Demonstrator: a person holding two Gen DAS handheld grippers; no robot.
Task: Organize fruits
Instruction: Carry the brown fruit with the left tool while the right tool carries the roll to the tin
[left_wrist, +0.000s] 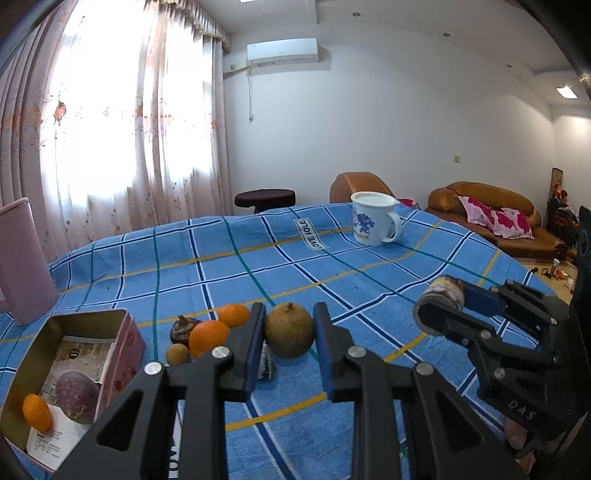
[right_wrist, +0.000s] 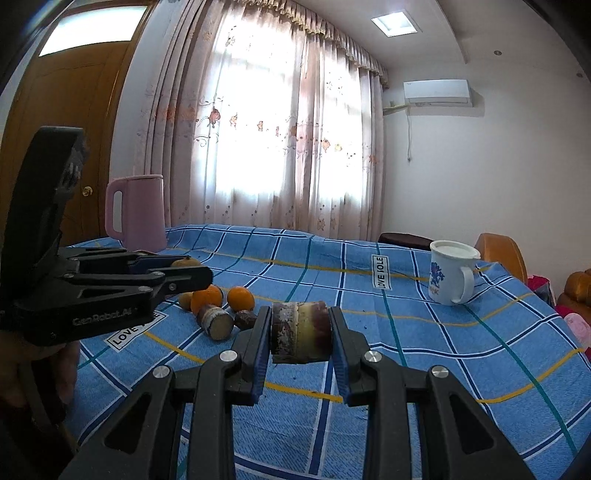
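My left gripper (left_wrist: 290, 334) is shut on a round brownish-green fruit (left_wrist: 290, 329), held a little above the blue checked cloth (left_wrist: 258, 266). My right gripper (right_wrist: 300, 334) is shut on a short piece of sugarcane (right_wrist: 300, 332). In the left wrist view the right gripper (left_wrist: 443, 308) shows at the right with the sugarcane piece (left_wrist: 443, 293). An open tin box (left_wrist: 125, 332) at the lower left holds a small orange fruit (left_wrist: 36, 411) and a purple fruit (left_wrist: 77, 397). On the cloth lie two oranges (left_wrist: 208, 338) (left_wrist: 233, 315), a small tan fruit (left_wrist: 178, 354) and a dark fruit (left_wrist: 183, 326).
A second sugarcane piece (right_wrist: 216, 322) lies by the oranges (right_wrist: 207, 297). A white mug (right_wrist: 450, 273) stands far right, a pink kettle (right_wrist: 136, 210) far left. The left gripper (right_wrist: 188, 268) reaches in from the left. Brown sofas (left_wrist: 480, 199) stand beyond the table.
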